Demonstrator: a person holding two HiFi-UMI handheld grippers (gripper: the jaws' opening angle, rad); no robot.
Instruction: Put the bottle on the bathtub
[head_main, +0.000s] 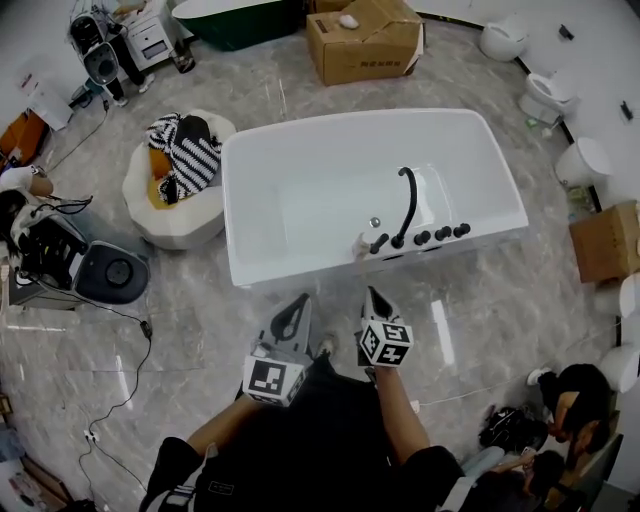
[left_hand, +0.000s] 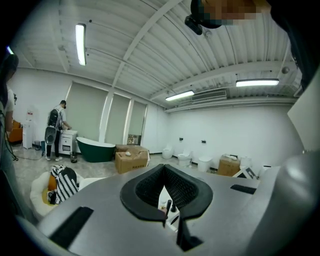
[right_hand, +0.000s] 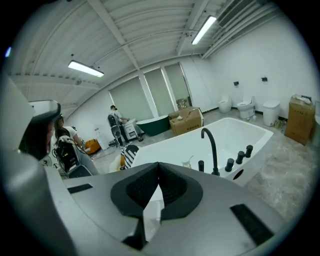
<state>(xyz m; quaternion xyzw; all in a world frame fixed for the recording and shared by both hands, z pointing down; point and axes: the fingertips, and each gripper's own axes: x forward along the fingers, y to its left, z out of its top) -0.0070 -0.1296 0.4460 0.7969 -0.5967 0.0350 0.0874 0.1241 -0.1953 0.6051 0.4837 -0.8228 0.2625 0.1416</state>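
Note:
The white bathtub fills the middle of the head view, with a black faucet and black knobs on its near rim. A small clear bottle stands upright on that rim just left of the knobs; it also shows in the right gripper view as the bottle by the faucet. My left gripper and right gripper hover side by side over the floor in front of the tub, short of the rim. Both are shut and hold nothing. Seen from the left gripper and from the right gripper, the jaws meet.
A cardboard box and a dark green tub stand behind the bathtub. A white seat with striped cloth is at its left end. Toilets line the right wall. Equipment and cables lie at left. A person sits at lower right.

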